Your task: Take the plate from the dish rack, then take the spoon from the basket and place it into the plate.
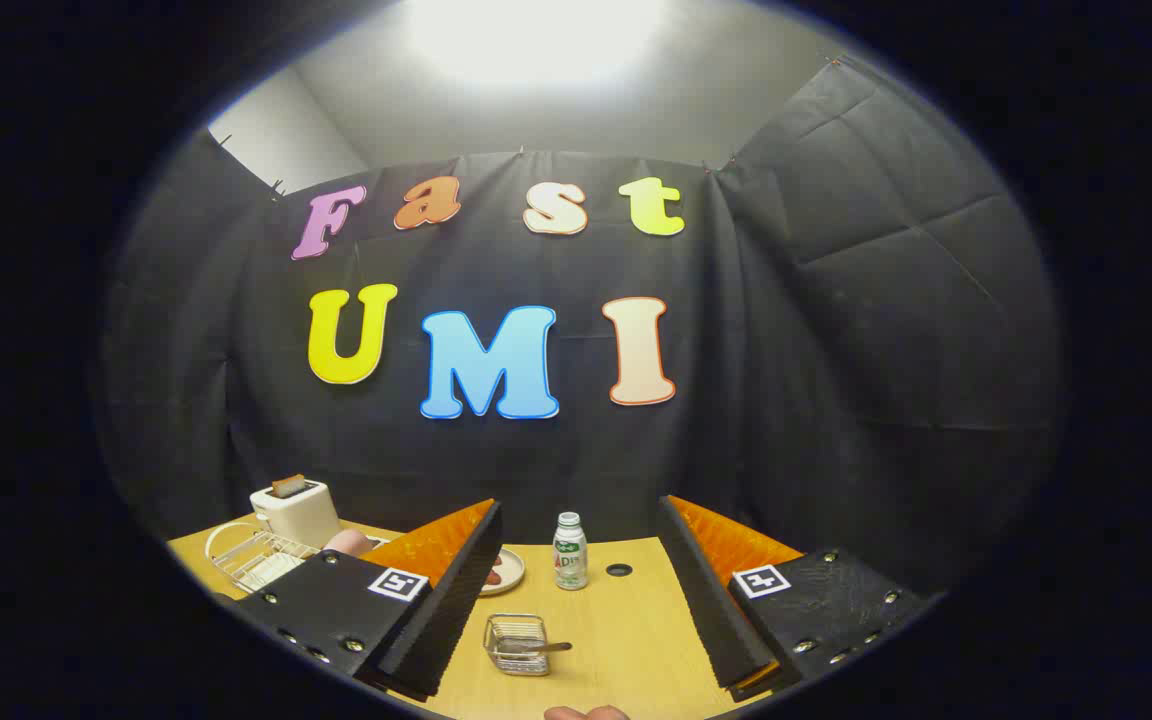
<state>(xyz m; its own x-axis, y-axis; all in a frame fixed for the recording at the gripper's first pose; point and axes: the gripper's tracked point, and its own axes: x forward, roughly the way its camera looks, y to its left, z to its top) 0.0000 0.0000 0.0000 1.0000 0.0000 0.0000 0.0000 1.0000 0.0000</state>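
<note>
The gripper (576, 590) hangs above the wooden table (626, 630) with its fingers spread wide apart and nothing between them. On the table between the two fingers, closer to the left one, sits a small wire basket (516, 643), and the spoon (542, 648) lies in it with its handle poking out toward the right finger. Beyond the basket stands a small bottle (570, 551), and just left of that a plate (504, 571) rests flat on the table, partly hidden behind the left finger, with something reddish on it. Farther off, beyond the left finger, a white wire dish rack (251, 560) sits beside a white toaster (295, 510). A small dark hole (619, 570) marks the tabletop right of the bottle.
</note>
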